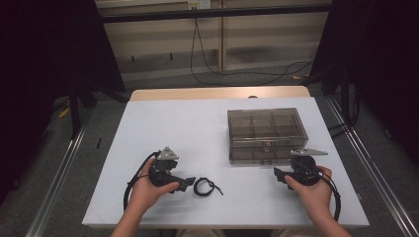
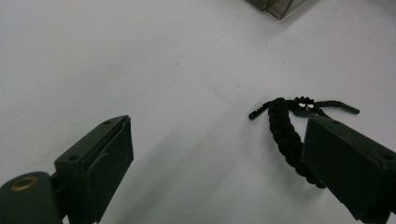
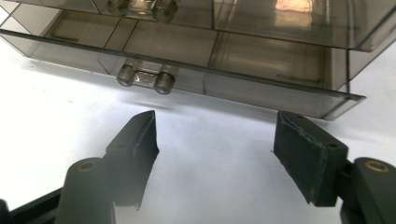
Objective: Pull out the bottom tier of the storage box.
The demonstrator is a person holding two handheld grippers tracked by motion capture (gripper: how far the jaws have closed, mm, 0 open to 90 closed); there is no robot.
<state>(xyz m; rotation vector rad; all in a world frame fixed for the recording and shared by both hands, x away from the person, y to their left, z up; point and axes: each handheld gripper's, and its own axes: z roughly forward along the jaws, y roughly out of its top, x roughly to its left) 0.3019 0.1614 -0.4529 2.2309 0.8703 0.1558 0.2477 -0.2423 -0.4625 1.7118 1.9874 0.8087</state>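
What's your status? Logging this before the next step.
Left tongs open beside bracelet. Right tongs open, facing closed box. Nothing between.

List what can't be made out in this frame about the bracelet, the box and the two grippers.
- Black braided bracelet: in the left gripper view one jaw covers its near end; in the high view its charm is too small.
- Smoky plastic box: contents unclear through the tinted lid in the high view; the right gripper view cuts off its top.
- Left gripper and right gripper: their jaw gaps are too small to see from above.
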